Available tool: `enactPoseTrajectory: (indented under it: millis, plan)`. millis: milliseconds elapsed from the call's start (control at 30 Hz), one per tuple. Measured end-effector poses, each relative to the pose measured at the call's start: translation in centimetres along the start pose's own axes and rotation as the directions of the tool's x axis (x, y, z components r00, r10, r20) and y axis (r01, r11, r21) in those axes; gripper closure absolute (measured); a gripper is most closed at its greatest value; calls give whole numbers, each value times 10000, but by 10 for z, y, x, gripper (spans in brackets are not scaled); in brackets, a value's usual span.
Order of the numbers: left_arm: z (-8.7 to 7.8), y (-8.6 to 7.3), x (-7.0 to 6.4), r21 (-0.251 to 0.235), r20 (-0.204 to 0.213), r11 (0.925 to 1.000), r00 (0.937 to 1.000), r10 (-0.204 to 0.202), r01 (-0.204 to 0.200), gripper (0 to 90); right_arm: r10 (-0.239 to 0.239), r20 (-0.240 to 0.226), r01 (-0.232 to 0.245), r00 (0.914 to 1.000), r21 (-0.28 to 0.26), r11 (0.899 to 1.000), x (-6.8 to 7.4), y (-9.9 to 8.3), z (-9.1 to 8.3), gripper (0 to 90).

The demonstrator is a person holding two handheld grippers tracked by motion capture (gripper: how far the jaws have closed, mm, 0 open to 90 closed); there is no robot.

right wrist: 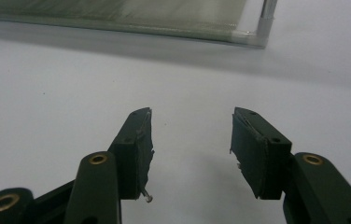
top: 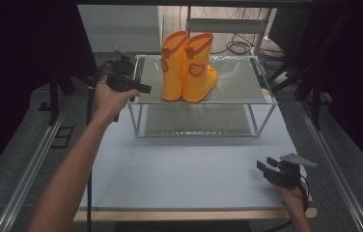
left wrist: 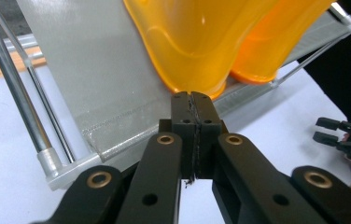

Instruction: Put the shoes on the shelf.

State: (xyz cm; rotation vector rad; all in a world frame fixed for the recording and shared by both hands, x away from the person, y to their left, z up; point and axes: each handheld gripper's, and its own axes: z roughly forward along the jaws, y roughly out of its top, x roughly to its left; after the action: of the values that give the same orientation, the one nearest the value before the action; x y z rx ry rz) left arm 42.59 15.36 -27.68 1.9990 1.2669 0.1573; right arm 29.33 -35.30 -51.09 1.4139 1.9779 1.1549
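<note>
A pair of orange rubber boots stands upright on the top shelf of a small metal rack at the back of the table. My left gripper hovers at the shelf's left front corner, jaws shut with nothing between them. In the left gripper view its tips sit just short of the nearer boot's sole. My right gripper rests low over the table near the front right corner, open and empty; in the right gripper view its jaws stand apart over bare white tabletop.
The rack has a lower shelf with nothing on it and thin metal legs. White tabletop stretches between rack and front edge. Cables lie on the floor behind the rack. Metal rails run along both sides.
</note>
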Motion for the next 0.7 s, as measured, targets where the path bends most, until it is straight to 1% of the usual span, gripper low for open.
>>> enactPoseTrajectory:
  millis: [67,200,367,533,700]
  plan:
    - [7,-2,2,59,38,9999,9999,-93,93,897,-3,12,3,10000,12,10000,0,0,0,481]
    - [19,-6,6,227,110,9996,9998,-143,141,897,-17,29,17,10000,38,10000,-1,-1,1,481]
    - [25,-7,8,253,16,9994,9997,-227,226,897,39,53,-39,10000,51,10000,-3,-1,0,481]
    - [31,-4,9,169,-83,9992,9994,-349,350,898,48,73,-49,10000,62,10000,-3,-1,0,481]
    - [48,3,6,216,-100,9990,9992,-390,392,898,85,111,-85,9999,1,10000,-4,-2,-1,482]
